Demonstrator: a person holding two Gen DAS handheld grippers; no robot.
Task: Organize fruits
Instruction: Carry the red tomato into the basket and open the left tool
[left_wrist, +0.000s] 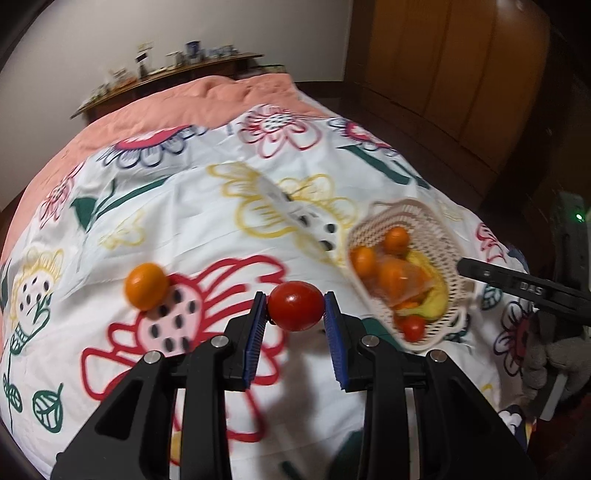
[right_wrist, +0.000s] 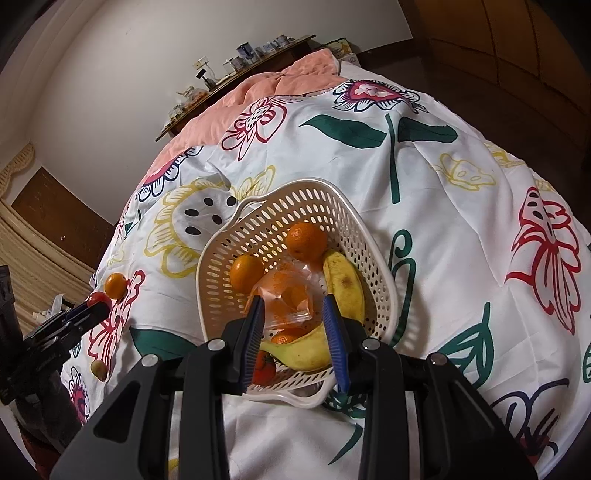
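Your left gripper (left_wrist: 295, 308) has a red tomato (left_wrist: 295, 311) pinched between its blue pads (left_wrist: 255, 334), one pad touching each side of the fruit, jaws closed down just to its width. It looks lifted off the flowered sheet (left_wrist: 207, 206), though the blur makes that hard to confirm. Keep the squeeze as light as it is; a ripe tomato likely bruises or splits if you press harder, and its smooth skin could slip if you tilt the fingers down too early.

Your next move, as I read it, is to carry it right to the white basket (left_wrist: 437, 225), which sits near, on the same sheet. Come in over the rim rather than through the wall, and lower before you let go, since a drop onto the fruit inside could mark it.

Your right gripper (right_wrist: 293, 314) is parted wide over the near edge of that basket (right_wrist: 295, 192), its pads either side of a clear bag of orange pieces (right_wrist: 288, 299) without visibly gripping it. You'll want it out of the way, or steadying the rim, so the left hand has room.

Inside the basket, pick a gap: a small tomato (right_wrist: 264, 367) lies at the near rim, bananas (right_wrist: 345, 284) along the right, oranges (right_wrist: 306, 242) toward the back.

Further left on the sheet, one loose orange (left_wrist: 146, 285) waits well apart from the basket, and a small pale fruit (right_wrist: 99, 369) lies near the sheet's edge
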